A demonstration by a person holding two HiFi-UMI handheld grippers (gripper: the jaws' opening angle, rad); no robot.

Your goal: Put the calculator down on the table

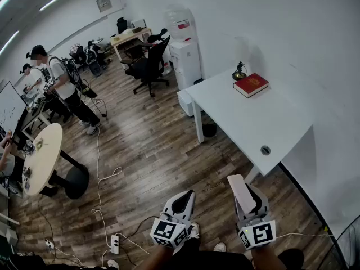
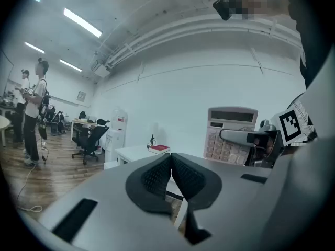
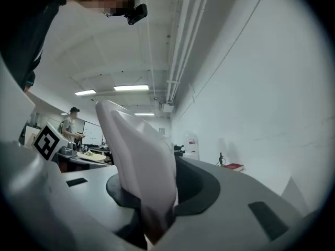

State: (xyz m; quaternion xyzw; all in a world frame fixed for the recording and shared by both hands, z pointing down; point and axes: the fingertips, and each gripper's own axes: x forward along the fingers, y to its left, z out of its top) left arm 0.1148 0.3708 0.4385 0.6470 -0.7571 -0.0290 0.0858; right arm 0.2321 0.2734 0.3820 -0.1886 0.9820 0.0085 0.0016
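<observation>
A pale calculator is gripped in the right tongs. The left tongs are clenched, empty. Both are held apart from the white tabletop.

Grey left gripper and right gripper have dark ribbed pads and black-and-white square markers.

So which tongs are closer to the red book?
Right. The right tongs, gripping the calculator, are off the table's near end, in line with the red book; the left tongs are farther left.
</observation>
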